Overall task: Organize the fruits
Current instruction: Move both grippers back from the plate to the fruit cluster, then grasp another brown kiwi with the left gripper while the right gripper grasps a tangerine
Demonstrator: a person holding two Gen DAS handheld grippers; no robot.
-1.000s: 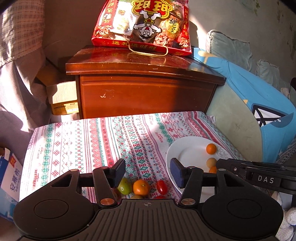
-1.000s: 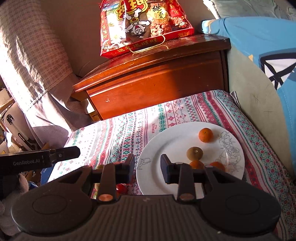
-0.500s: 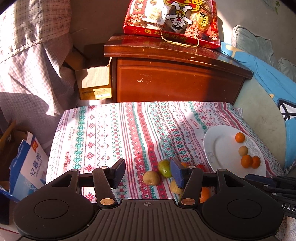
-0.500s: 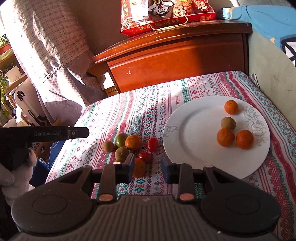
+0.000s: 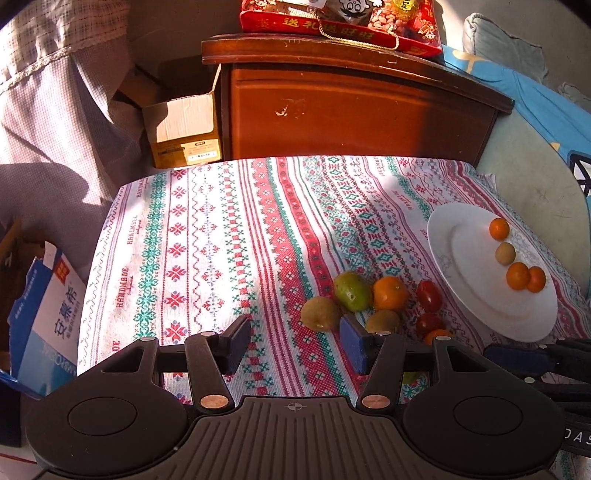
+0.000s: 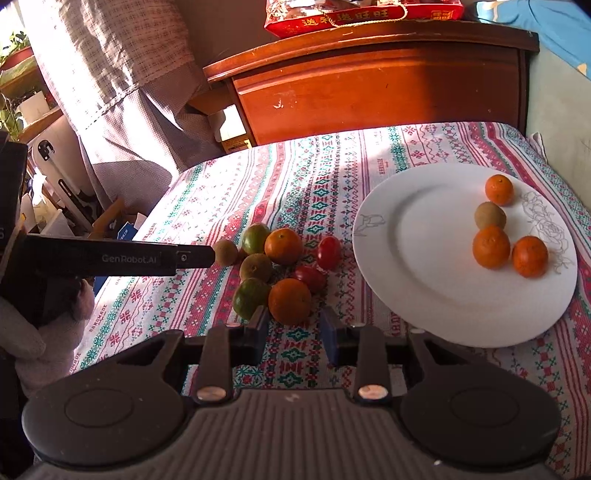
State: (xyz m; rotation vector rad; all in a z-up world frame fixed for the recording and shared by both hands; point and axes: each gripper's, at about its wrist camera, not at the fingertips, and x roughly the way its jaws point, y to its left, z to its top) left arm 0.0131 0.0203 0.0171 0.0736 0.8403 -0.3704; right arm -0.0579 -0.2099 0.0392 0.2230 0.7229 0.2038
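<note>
A worktop (image 6: 295, 177) with a red, green and white patterned cloth holds a white plate (image 6: 424, 258) on its right side. On the plate sit three small oranges (image 6: 491, 246) and one brown kiwi (image 6: 490, 216), close together near the far edge.

Just left of the plate lies a little pile of fruit (image 6: 280, 266): two more oranges, two green fruits, brown kiwis and two red tomatoes, all touching or nearly touching.

The right gripper (image 6: 293, 334) hovers just in front of the pile. Its fingers (image 6: 258, 328) stand a little apart with nothing between them, and the nearest orange (image 6: 290, 301) sits right past their tips.

The left gripper (image 5: 295, 341) comes in from the left side. Its fingers (image 5: 236, 341) are spread wider and grasp nothing. One tip looks very close to a kiwi (image 5: 319, 313), but I cannot tell if it touches.

Behind the worktop stands a brown wooden cabinet (image 5: 351, 110) with a red snack bag (image 5: 340, 18) on top.
</note>
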